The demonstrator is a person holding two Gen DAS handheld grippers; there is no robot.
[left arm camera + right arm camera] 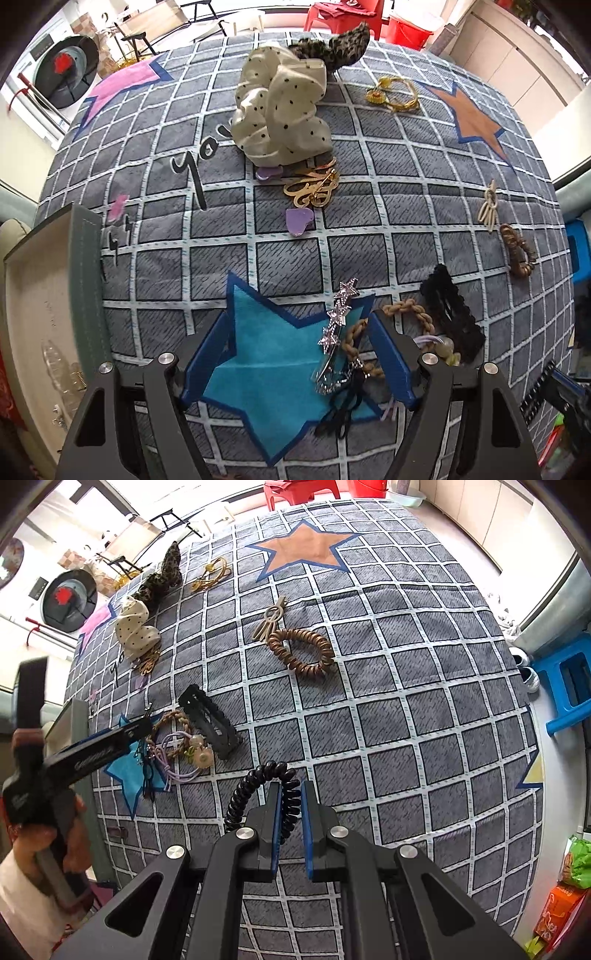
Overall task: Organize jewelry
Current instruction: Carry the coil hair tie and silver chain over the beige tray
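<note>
Left hand-held gripper (299, 354) gapes over the star hair clip (338, 321); right one (290, 808) clenches a black coil hair tie (258, 790).

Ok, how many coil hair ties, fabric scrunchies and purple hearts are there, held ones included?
Coil hair ties: 2 (brown coil tie, black coil tie in the right gripper)
Fabric scrunchies: 2 (white dotted scrunchie, leopard-print scrunchie)
Purple hearts: 2 (upper heart, lower heart)
Total: 6

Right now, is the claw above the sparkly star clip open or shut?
Open. The left claw has its two blue fingers spread wide apart, with the silver star clip lying on the blanket between them, untouched.
</note>
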